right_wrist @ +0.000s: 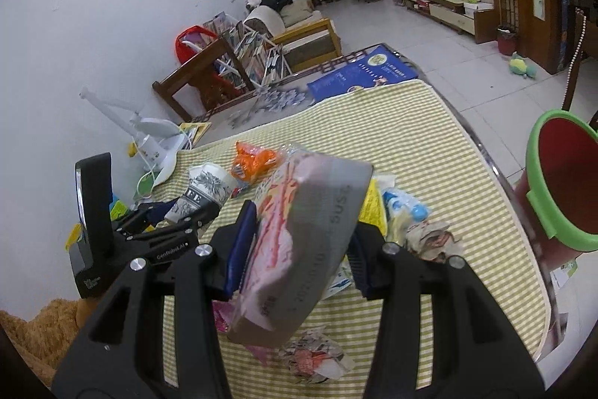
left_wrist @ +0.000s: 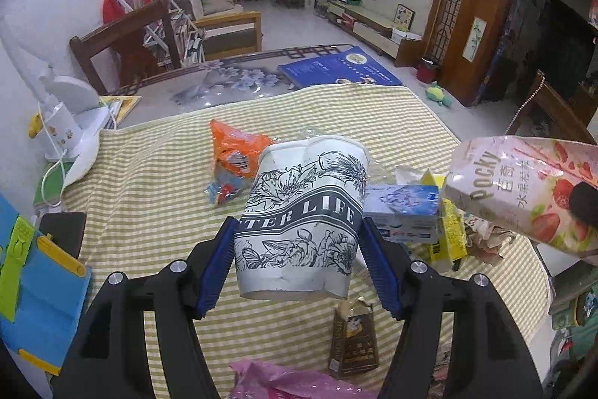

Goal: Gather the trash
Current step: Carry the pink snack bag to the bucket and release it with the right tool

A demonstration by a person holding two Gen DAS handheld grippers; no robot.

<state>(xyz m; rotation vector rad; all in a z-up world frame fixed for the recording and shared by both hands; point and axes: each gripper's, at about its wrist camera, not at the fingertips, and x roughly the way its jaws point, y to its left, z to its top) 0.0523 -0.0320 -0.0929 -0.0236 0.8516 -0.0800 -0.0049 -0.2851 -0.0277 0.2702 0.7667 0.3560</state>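
Checked tablecloth (left_wrist: 149, 197) carries scattered litter. Left gripper (left_wrist: 295, 260) clamps one dented floral paper cup (left_wrist: 302, 212); right gripper (right_wrist: 299, 249) clamps one pink Pocky box (right_wrist: 299, 242), both lifted above the cloth.

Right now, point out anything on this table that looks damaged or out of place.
The white floral-print paper cup held in the left gripper is dented at its rim and base. The pink Pocky snack box in the right gripper is crumpled. Torn wrappers, including an orange foil one, litter the green checked tablecloth.
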